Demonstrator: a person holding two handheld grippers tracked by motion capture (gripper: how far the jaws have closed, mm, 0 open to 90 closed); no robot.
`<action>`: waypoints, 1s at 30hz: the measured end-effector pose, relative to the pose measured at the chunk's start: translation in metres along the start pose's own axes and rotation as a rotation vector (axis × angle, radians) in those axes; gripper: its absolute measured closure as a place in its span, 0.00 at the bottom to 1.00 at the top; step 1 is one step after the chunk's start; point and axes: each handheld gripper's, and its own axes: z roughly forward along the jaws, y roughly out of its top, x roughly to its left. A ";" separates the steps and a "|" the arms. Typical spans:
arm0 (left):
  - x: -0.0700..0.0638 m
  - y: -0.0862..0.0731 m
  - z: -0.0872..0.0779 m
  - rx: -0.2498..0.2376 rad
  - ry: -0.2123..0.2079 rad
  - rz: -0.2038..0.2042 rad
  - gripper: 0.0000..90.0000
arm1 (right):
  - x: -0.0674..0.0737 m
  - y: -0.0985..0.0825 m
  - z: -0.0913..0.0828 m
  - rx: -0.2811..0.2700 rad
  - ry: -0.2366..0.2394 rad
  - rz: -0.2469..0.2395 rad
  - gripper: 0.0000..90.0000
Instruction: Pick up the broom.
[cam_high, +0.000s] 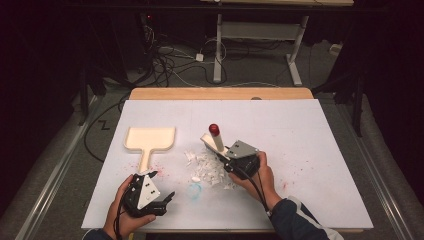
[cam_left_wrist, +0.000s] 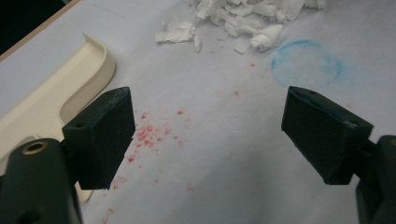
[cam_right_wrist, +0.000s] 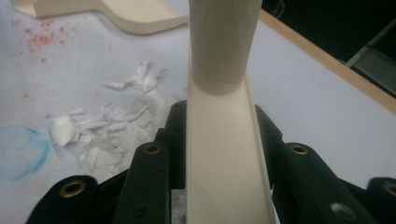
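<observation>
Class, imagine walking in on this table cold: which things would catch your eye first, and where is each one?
The heap of torn white paper scraps at the middle of the white table stands out first. The right gripper is shut on a cream brush with a red tip, beside the heap. Left of it lies a cream dustpan, its handle pointing toward the open left gripper, with red specks and a blue ring mark on the tabletop.

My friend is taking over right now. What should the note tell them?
Left gripper: open, holding nothing, low over the table near the dustpan handle.
Right gripper: shut on the brush handle, brush tilted, red tip up, at the paper scraps.
Scraps lie piled mid-table beside a blue ring mark; the dustpan looks empty.
Left, probably: grip the dustpan, sweep the scraps in.
</observation>
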 end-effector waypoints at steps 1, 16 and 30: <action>0.000 0.000 0.000 -0.001 0.001 -0.002 0.18 | -0.004 0.002 -0.006 -0.010 -0.006 -0.002 0.75; -0.002 0.002 0.001 0.006 0.004 0.012 0.18 | -0.044 -0.035 -0.111 -0.004 0.162 0.067 0.75; -0.002 0.003 0.002 0.003 -0.007 0.015 0.18 | -0.022 -0.060 -0.109 0.122 0.352 -0.027 0.75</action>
